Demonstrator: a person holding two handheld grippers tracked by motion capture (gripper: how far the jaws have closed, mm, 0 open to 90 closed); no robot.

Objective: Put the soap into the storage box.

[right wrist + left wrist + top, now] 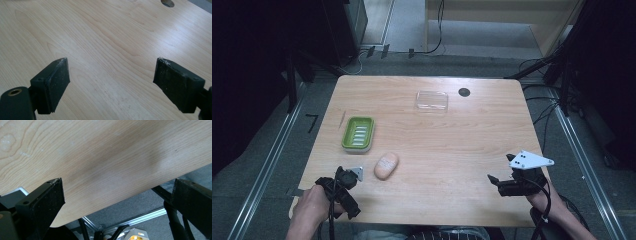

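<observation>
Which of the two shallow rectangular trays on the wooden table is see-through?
The clear plastic tray at the table's far side, near the dark round hole. The other, the green ribbed tray, is opaque and sits nearer the left gripper.

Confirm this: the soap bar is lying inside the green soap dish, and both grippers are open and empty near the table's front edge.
Not quite. In the high view the soap bar lies on the table beside the green soap dish, not in it. The left gripper and right gripper are open and empty.
</observation>
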